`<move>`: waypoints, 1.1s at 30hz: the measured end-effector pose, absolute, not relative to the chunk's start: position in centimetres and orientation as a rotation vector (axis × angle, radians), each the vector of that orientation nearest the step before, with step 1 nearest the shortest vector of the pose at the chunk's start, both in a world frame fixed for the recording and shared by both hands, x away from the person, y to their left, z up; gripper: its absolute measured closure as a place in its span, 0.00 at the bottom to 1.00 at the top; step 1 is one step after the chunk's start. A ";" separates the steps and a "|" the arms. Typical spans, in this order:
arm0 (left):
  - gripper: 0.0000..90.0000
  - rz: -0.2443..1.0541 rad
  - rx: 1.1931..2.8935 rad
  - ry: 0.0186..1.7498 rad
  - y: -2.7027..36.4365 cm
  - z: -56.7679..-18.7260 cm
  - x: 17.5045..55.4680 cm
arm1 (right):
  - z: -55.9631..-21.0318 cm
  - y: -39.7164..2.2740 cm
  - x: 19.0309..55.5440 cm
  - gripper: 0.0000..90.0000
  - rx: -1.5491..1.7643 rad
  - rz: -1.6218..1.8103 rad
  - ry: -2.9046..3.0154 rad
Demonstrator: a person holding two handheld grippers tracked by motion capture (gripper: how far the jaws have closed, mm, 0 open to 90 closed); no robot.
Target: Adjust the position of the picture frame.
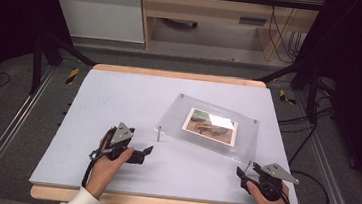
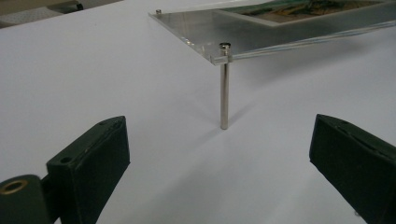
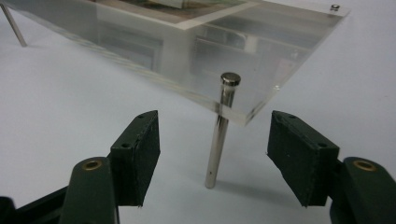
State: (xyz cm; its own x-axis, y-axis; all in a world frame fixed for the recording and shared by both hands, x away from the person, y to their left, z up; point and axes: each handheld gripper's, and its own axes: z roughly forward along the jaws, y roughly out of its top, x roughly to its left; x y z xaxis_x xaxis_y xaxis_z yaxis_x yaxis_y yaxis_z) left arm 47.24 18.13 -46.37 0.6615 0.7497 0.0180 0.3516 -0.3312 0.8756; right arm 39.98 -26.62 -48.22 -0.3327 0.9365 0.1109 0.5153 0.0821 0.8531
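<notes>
The acrylic frame [image 1: 216, 128] with its picture [image 1: 211, 126] stands on metal pins on the white table [image 1: 118, 106], just ahead of both grippers. The right gripper [image 3: 214, 154] has its jaws part open on either side of the near corner pin [image 3: 219, 135], pads clear of it, holding nothing. The left gripper [image 2: 219, 154] is wide open and empty, its own corner pin [image 2: 224, 88] farther ahead. Judging by this, no pin is gripped yet; grasping and whatever follows remain.
</notes>
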 end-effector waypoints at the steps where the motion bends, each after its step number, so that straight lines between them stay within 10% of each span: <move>1: 0.05 0.532 1.940 0.858 18.1 -46.4 47.2 | -48.2 -26.6 40.2 0.41 1.433 1.183 1.891; 15: 0.09 0.508 1.953 0.818 17.0 -46.6 47.0 | -48.6 -27.1 41.4 0.91 1.449 1.305 1.879; 33: 0.42 0.535 1.947 0.838 15.2 -47.1 49.5 | -47.8 -28.2 42.2 0.93 1.522 1.399 1.815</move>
State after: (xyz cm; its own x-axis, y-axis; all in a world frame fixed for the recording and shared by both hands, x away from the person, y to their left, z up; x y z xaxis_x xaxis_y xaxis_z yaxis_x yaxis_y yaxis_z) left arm 49.49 15.17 -47.07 0.6739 0.7382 0.0308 0.3385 -0.3455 0.8752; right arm 42.19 -28.16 -47.78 -0.3355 0.8961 0.2905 0.5086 -0.0872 0.8565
